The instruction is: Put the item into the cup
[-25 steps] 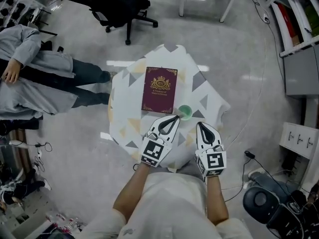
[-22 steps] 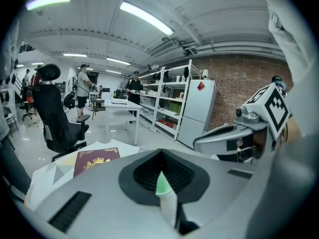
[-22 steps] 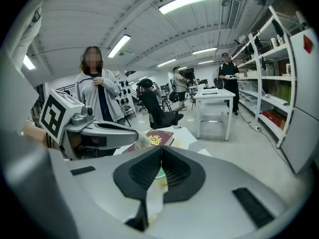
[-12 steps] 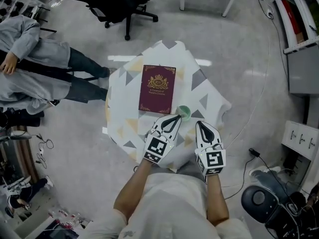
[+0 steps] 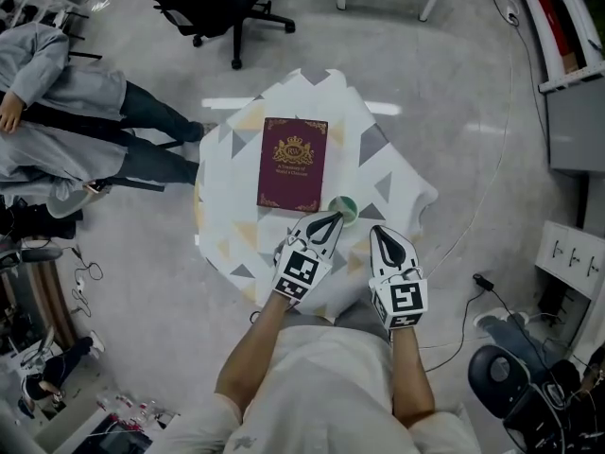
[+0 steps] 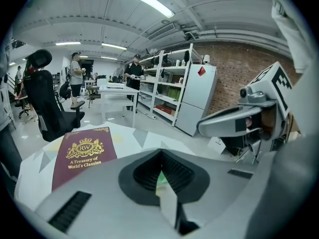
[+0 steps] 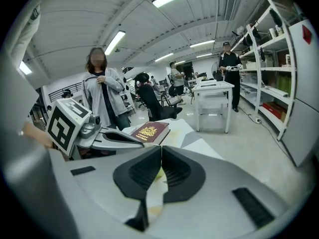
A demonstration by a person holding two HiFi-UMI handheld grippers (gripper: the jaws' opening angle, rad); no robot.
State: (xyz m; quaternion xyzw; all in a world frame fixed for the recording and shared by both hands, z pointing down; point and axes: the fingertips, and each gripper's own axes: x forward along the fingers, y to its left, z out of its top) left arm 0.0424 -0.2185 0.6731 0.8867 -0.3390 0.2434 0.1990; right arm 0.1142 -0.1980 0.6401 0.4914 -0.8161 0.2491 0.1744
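A small green cup [image 5: 344,206] stands on the patterned table [image 5: 378,173], just right of a maroon hardback book [image 5: 293,163]. The tip of my left gripper [image 5: 334,218] is right at the cup's near-left edge, jaws shut with nothing held. In the left gripper view the left gripper [image 6: 160,154] has its pads pressed together, a sliver of green showing behind them, and the book [image 6: 82,153] lies to the left. My right gripper [image 5: 377,232] hovers over the table's near right part, also shut and empty. Apart from the book, no loose item shows.
A person in grey [image 5: 57,112] stands left of the table, and a black office chair [image 5: 222,8] is beyond it. White shelving [image 5: 567,36] runs along the right. A round dark object and cables [image 5: 496,372] lie on the floor at lower right.
My left gripper's tip has edged closer to the green cup. The right gripper has kept its place, and both stay shut.
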